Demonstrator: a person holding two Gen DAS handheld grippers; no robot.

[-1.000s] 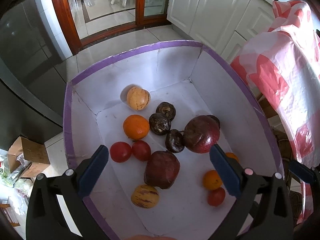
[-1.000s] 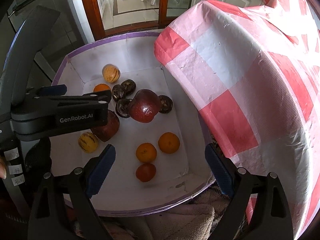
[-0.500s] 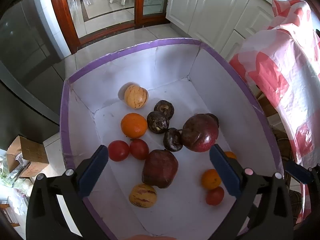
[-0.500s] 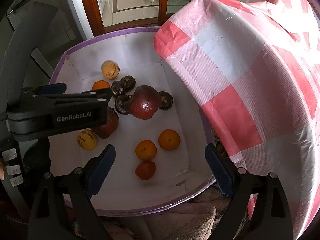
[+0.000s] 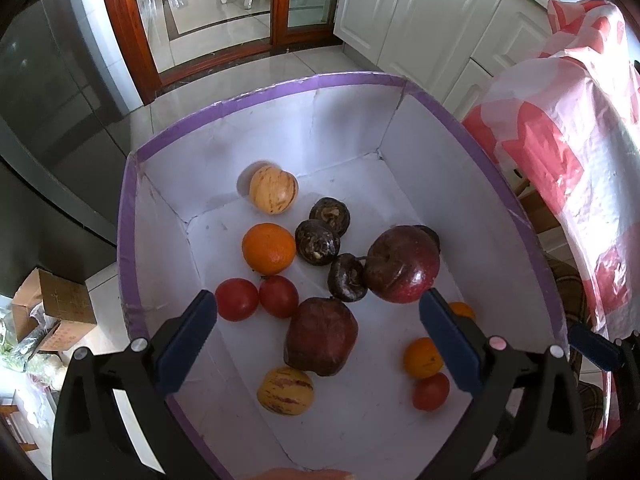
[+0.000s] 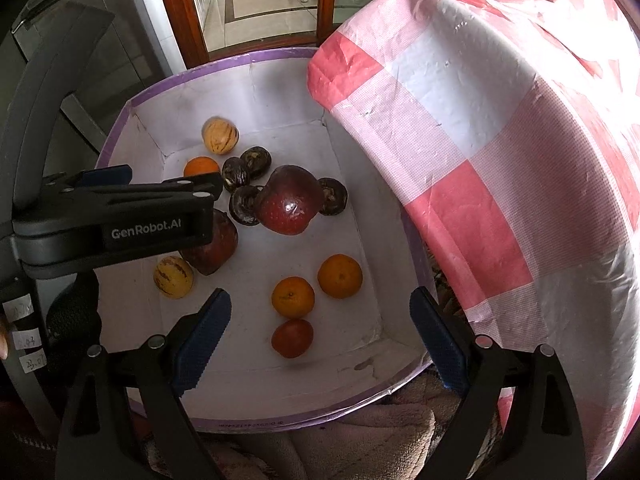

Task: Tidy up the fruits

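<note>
left gripper (image 5: 318, 316) up over the white box with the purple rim (image 5: 256, 92), jaws wide apart, nothing between them; right gripper (image 6: 320, 328) over the near end of the same box, jaws wide apart too, nothing held; all the fruit down on the box floor.

at the far end, a yellow stripy fruit (image 5: 273, 189); just in front of it a big orange (image 5: 269, 248); beside the orange three dark wrinkly fruits (image 5: 317, 242), close in a bunch; touching the bunch, a shiny dark red apple (image 5: 402, 265), with one more dark fruit peeking out behind it; nearer, two red tomatoes (image 5: 257, 297) side by side and touching; next to them a second dark red apple (image 5: 321, 336); right by its near edge another yellow stripy fruit (image 5: 285, 391).

over by the right wall, two small oranges (image 6: 316, 286) close together; just in front of them a small red tomato (image 6: 292, 338).

pink and white checked cloth (image 6: 500, 160) hanging right beside the box, covering its right wall in the right wrist view; tiled floor (image 5: 256, 60) beyond the box; cardboard boxes (image 5: 52, 312) on the floor off to the left.
</note>
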